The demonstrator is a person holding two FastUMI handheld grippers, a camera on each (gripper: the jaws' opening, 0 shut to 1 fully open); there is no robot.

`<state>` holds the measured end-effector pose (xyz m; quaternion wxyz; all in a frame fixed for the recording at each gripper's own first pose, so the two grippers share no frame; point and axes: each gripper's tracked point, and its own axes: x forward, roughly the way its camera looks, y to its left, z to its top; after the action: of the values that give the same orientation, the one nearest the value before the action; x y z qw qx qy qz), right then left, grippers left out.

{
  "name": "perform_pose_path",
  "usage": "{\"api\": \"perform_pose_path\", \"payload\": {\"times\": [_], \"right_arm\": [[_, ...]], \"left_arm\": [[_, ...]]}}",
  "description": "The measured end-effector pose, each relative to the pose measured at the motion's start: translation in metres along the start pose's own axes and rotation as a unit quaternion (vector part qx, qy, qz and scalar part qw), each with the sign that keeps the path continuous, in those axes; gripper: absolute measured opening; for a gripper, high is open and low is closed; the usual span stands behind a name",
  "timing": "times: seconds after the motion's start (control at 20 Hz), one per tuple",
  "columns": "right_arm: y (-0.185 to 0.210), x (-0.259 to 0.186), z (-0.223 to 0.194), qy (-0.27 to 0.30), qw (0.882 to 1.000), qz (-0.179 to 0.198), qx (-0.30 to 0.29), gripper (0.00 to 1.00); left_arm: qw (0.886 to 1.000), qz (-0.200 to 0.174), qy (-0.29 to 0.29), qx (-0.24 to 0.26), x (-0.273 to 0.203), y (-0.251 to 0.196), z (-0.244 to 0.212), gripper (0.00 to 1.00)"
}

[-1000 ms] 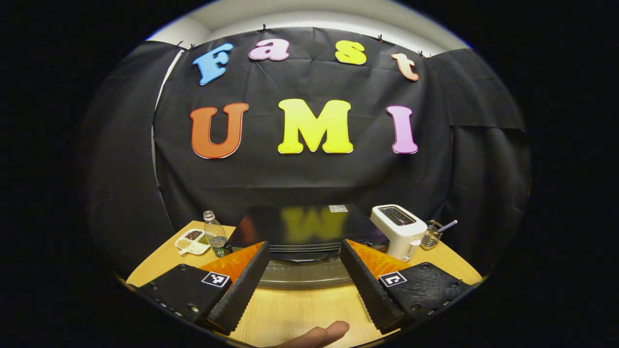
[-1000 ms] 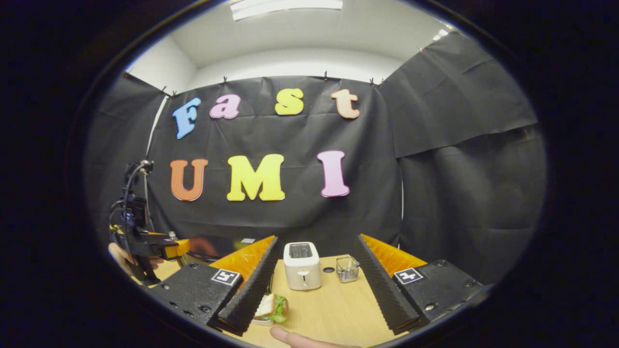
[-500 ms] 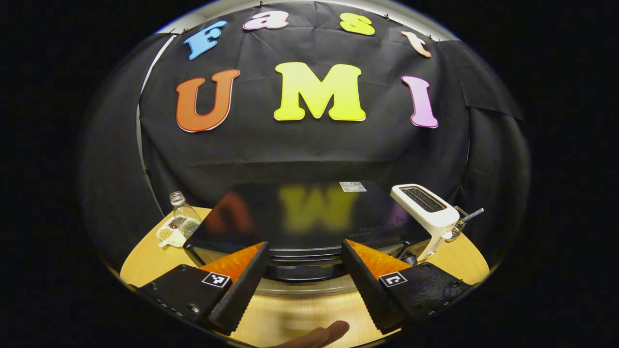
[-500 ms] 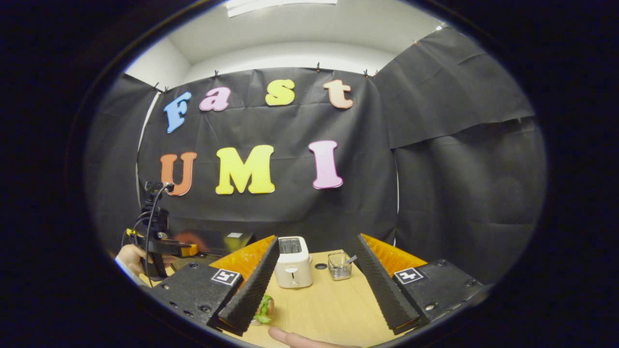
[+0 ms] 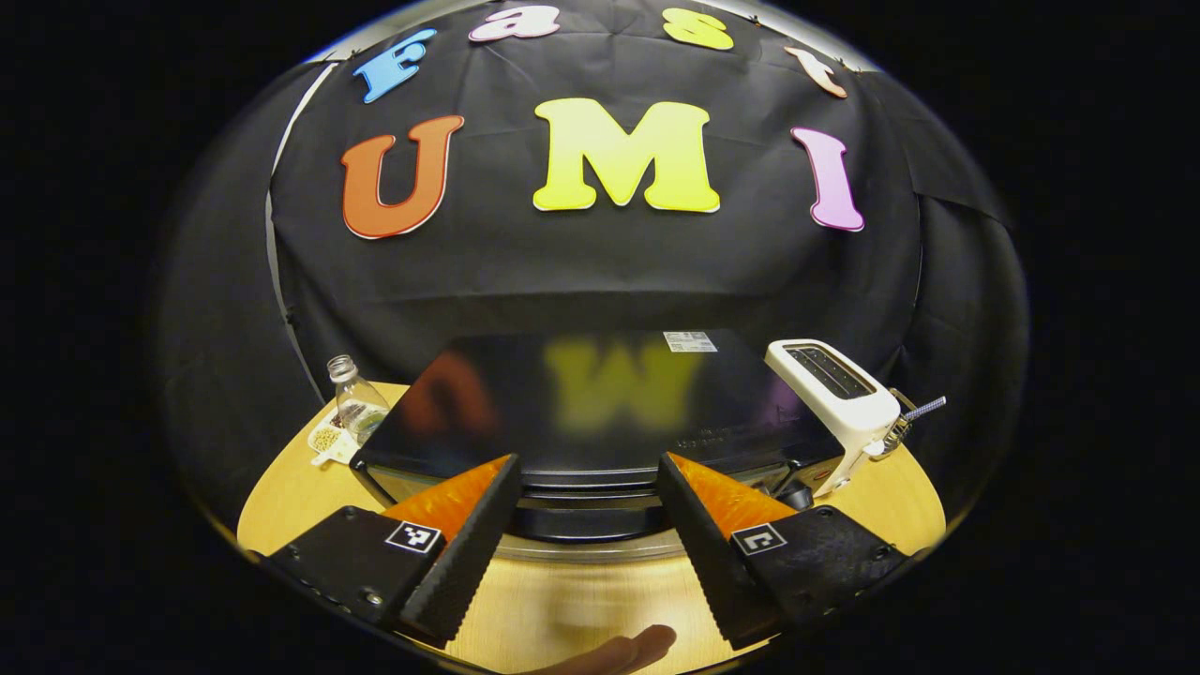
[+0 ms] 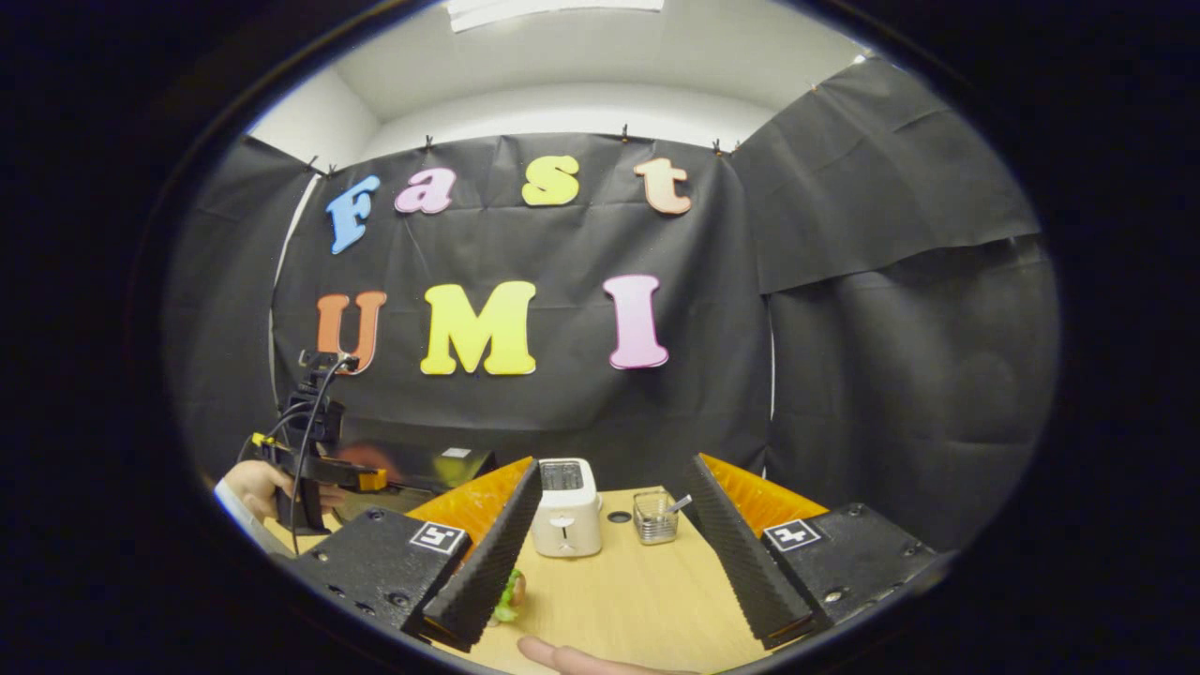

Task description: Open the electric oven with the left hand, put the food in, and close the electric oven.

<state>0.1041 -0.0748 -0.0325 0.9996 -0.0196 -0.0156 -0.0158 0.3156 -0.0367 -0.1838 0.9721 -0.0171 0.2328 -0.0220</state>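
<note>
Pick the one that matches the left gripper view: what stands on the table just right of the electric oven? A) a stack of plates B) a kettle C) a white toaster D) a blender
C: a white toaster with its slots facing up stands beside the black electric oven's right edge.

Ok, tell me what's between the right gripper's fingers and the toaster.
Bare wooden table between the right gripper and the toaster, in the right gripper view.
</note>
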Motion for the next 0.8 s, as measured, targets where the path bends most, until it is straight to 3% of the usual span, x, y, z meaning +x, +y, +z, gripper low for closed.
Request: {"api": "perform_pose_path", "payload": {"times": [0.05,0.1,0.15,0.2,0.25,0.3,0.35,0.4,0.65,0.8], "right_arm": [[0.0,-0.001,0.002,-0.001,1.0,0.001,-0.002,1.0],[-0.001,-0.003,0.003,-0.002,1.0,0.0,-0.004,1.0],[-0.002,-0.004,0.003,-0.003,1.0,0.001,-0.006,0.9],[-0.002,-0.006,0.003,-0.004,1.0,0.002,-0.008,1.0],[-0.003,-0.006,0.003,-0.003,1.0,0.002,-0.009,1.0],[-0.004,-0.008,0.0,-0.001,1.0,0.002,-0.008,0.9],[-0.003,-0.01,-0.001,0.001,1.0,0.004,-0.005,0.9],[-0.002,-0.012,-0.003,0.003,1.0,0.006,-0.002,1.0],[0.002,-0.016,-0.004,0.002,1.0,0.011,-0.003,1.0],[0.006,-0.017,-0.006,0.005,1.0,0.013,-0.009,1.0]], "left_arm": [[1.0,0.0,0.001,0.0,-0.003,0.001,-0.002,0.97],[1.0,0.0,0.003,0.003,-0.007,0.0,-0.005,0.96],[1.0,-0.002,0.0,0.005,-0.011,0.0,-0.006,0.97],[1.0,-0.004,0.0,0.006,-0.016,0.0,-0.011,0.97],[1.0,-0.005,0.002,0.004,-0.022,0.0,-0.017,0.97],[1.0,-0.006,0.006,0.003,-0.026,0.0,-0.025,0.97],[1.0,-0.005,0.024,0.0,-0.027,0.001,-0.039,0.97],[0.999,-0.008,0.051,-0.003,-0.027,0.002,-0.06,0.96],[0.994,-0.003,0.105,-0.018,-0.027,0.009,-0.135,0.96],[0.995,-0.004,0.096,-0.017,-0.033,0.008,-0.144,0.96]]}}
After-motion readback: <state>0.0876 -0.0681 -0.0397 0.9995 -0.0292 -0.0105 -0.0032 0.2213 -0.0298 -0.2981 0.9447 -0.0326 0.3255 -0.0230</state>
